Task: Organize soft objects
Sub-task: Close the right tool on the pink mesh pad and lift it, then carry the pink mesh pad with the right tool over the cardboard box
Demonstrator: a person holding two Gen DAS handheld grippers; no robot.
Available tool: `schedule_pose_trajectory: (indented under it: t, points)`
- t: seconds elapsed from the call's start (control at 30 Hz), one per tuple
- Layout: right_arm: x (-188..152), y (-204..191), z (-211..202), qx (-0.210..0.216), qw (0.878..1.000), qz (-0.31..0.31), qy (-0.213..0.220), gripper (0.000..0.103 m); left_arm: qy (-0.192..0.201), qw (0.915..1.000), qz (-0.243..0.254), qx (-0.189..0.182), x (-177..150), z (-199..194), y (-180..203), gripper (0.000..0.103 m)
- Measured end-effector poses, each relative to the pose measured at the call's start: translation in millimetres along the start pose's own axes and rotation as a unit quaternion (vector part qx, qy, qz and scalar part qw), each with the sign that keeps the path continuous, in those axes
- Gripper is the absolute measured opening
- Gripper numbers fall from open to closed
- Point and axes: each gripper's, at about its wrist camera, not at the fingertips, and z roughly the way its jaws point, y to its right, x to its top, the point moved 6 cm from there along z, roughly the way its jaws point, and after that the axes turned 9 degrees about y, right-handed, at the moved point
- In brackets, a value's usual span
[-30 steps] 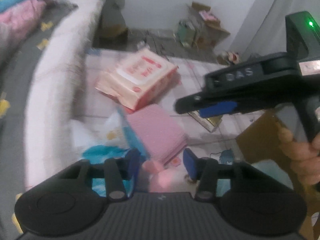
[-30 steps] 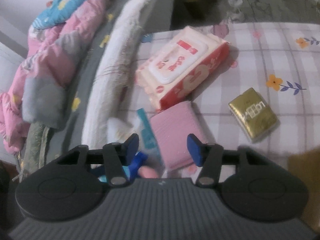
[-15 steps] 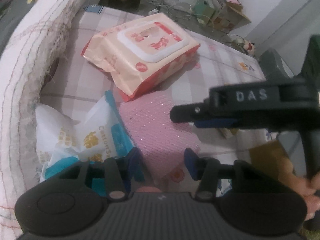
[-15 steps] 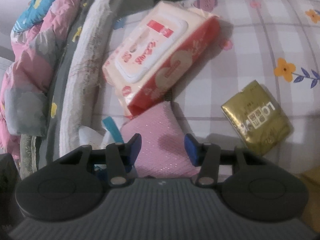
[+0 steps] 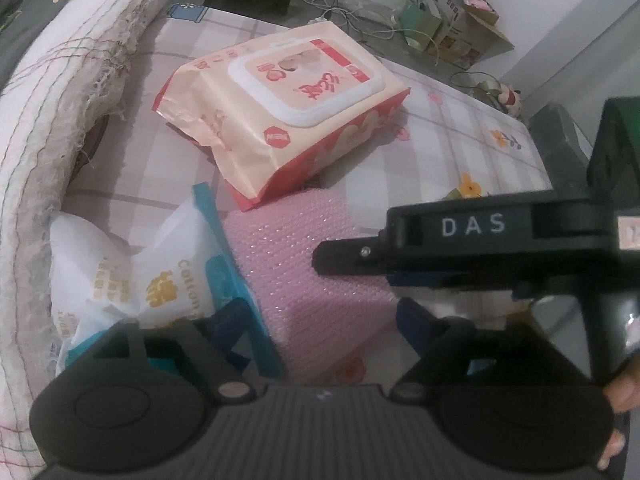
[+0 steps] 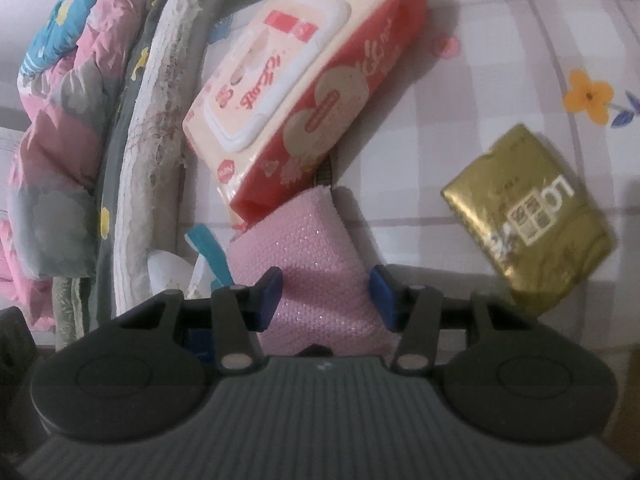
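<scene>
A pink sponge-like pad (image 5: 304, 264) lies on the checked floral cloth (image 5: 460, 140), its far corner against a peach and red wet-wipes pack (image 5: 288, 120). A white and teal cotton tissue pack (image 5: 160, 276) lies at its left. My left gripper (image 5: 324, 320) is open, its fingers on either side of the pad's near end. My right gripper (image 6: 326, 294) is open with the pink pad (image 6: 304, 264) between its blue pads; it also shows in the left wrist view (image 5: 460, 256) just above the pad. A gold tissue packet (image 6: 528, 216) lies to the right.
A frayed white quilt edge (image 5: 60, 112) runs along the left, with pink and blue bedding (image 6: 60, 120) beyond. Cardboard boxes and cables (image 5: 448, 24) sit on the floor past the cloth's far edge.
Both grippers have moved down and forward onto the pink pad, which now sits between the fingers of each. The right gripper's fingers have come lower over the pad.
</scene>
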Motion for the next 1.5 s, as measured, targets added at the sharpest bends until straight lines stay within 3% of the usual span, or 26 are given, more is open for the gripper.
schedule_pose_trajectory:
  t: [0.3,0.7,1.1,1.5]
  points:
    - [-2.3,-8.3,-24.2,0.015,1.000,-0.002,0.013,0.036,0.020,0.9996,-0.012,-0.013,5.1,-20.7,0.8,0.081]
    - [-17.4,-33.1,-100.9,0.060,0.997,-0.014,0.056,0.032,0.066,0.9968,-0.007,-0.044,1.2,-94.5,17.7,0.078]
    - [-52.2,-34.6,-189.9,0.094,0.990,-0.021,0.104,0.032,0.110,0.9916,0.036,-0.057,-19.0,-163.3,71.5,0.078]
    - [-94.7,20.0,-282.1,0.097,0.984,-0.009,0.152,0.032,0.112,0.9854,0.084,-0.098,-57.0,-187.2,152.7,0.078]
